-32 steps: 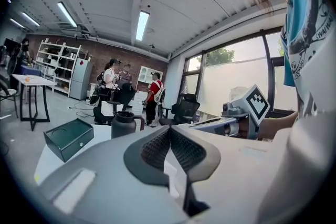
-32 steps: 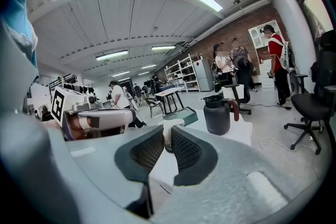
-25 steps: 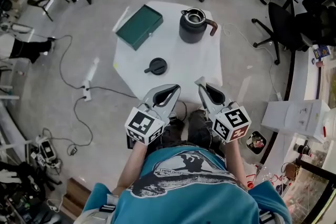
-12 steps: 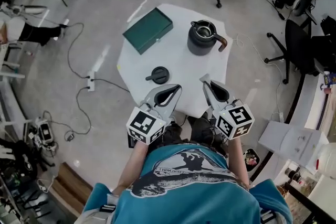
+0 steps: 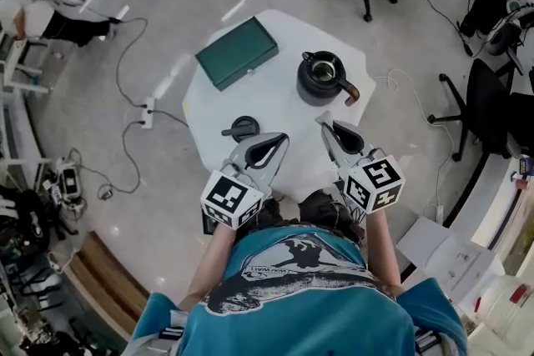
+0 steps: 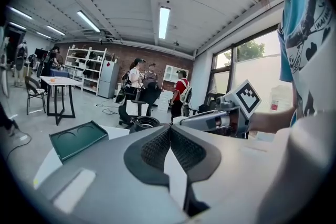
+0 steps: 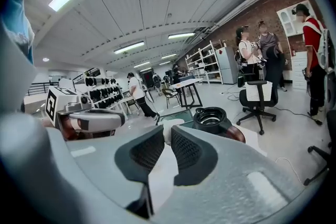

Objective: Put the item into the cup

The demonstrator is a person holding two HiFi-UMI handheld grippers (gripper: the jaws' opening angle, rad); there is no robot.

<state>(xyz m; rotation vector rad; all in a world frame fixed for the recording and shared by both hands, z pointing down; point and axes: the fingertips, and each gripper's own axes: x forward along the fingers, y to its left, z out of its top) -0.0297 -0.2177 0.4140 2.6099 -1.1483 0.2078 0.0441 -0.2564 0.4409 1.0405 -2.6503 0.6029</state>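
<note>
The black knobbed lid (image 5: 243,128) lies on the white desk (image 5: 275,100), at 10 o'clock from our left tool (image 5: 280,138), which is closed and empty. Our right tool (image 5: 324,122), a sliver open and empty, has the black cup (image 5: 324,77) at 12 o'clock. We judge the reach is only starting; next we should open a tool over the lid's knob.

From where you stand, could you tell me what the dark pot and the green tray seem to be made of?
The dark round pot looks like matte cast iron or ceramic: dull surface; its brown handle, perhaps wood. The flat green rectangular tray looks like moulded plastic or painted metal: even colour, round recesses.
</note>
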